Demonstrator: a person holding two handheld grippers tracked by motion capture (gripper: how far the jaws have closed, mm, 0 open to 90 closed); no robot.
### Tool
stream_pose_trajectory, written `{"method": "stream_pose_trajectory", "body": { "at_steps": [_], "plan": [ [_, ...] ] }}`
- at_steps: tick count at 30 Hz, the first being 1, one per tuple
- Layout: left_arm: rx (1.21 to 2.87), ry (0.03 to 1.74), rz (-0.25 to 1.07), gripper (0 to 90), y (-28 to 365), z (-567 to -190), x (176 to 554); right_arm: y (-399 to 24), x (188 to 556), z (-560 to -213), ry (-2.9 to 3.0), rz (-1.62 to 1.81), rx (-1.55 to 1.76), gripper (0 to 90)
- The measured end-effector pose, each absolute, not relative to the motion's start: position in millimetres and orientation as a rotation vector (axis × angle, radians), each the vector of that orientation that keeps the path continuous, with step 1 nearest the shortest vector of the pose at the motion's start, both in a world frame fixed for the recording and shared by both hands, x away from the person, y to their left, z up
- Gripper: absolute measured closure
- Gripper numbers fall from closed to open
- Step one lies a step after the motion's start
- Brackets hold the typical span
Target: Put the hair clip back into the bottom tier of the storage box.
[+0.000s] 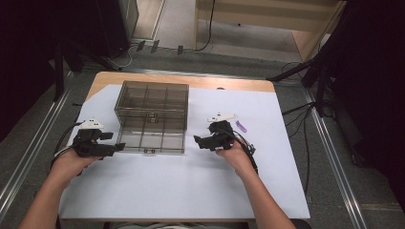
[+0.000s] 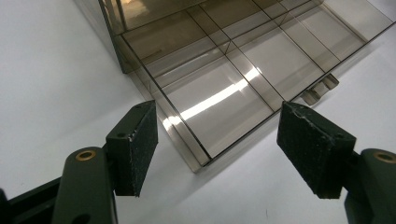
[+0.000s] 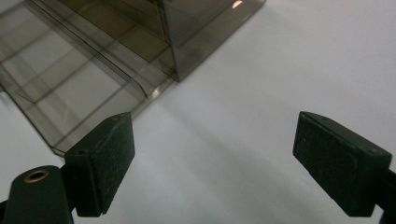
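White sheet (image 1: 191, 191) spread over wooden table (image 1: 181, 79); grey floor and cables beyond far edge. Smoky clear plastic drawer box (image 1: 152, 102) standing on sheet, left of centre, toward far side. Lowest drawer (image 1: 152, 141) pulled out toward near side, divided into compartments, nothing seen inside, small tab at its near edge.

Left gripper (image 1: 119, 141) held in left hand (image 1: 71, 162), just beside near-left corner of open drawer; touching or not, cannot tell from high view. Seen in left gripper view: jaws wide apart, nothing between pads, drawer corner (image 2: 201, 161) lying just ahead in the gap, not pressed.

Right gripper (image 1: 197, 140) held in right hand (image 1: 234, 155), near right side of drawer, small gap of sheet between. Seen in right gripper view: jaws wide apart, bare sheet between them, box corner (image 3: 175, 65) farther off at upper left.

Small purple item (image 1: 241, 126) lying on sheet, just right of right gripper, apart from box.
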State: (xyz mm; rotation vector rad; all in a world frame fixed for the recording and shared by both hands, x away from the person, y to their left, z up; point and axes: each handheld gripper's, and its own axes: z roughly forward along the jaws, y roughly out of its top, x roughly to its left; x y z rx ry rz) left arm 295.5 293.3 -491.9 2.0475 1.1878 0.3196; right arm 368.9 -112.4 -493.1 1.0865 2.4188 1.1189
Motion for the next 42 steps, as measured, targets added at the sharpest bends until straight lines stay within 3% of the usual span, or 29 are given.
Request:
{"method": "stream_pose_trajectory", "body": {
  "at_steps": [23, 25, 27, 42],
  "plan": [
    [2.067, 1.191, 0.320, 30.2, 292.1, -492.8, 296.1, -128.0, 369.4, -473.6, 2.477, 1.135, 1.059, 16.9],
    [2.067, 1.194, 0.325, 30.2, 292.0, -492.9, 296.0, -128.3, 368.8, -472.4, 2.472, 1.106, 1.033, 27.3],
    [2.068, 1.194, 0.321, 30.2, 292.4, -492.9, 296.1, -128.4, 367.8, -471.1, 2.464, 1.083, 0.993, 32.0],
    [2.071, 1.197, 0.317, 30.2, 291.5, -492.7, 295.8, -131.6, 370.1, -464.6, 2.516, 1.118, 0.997, 38.2]
  ]
}}
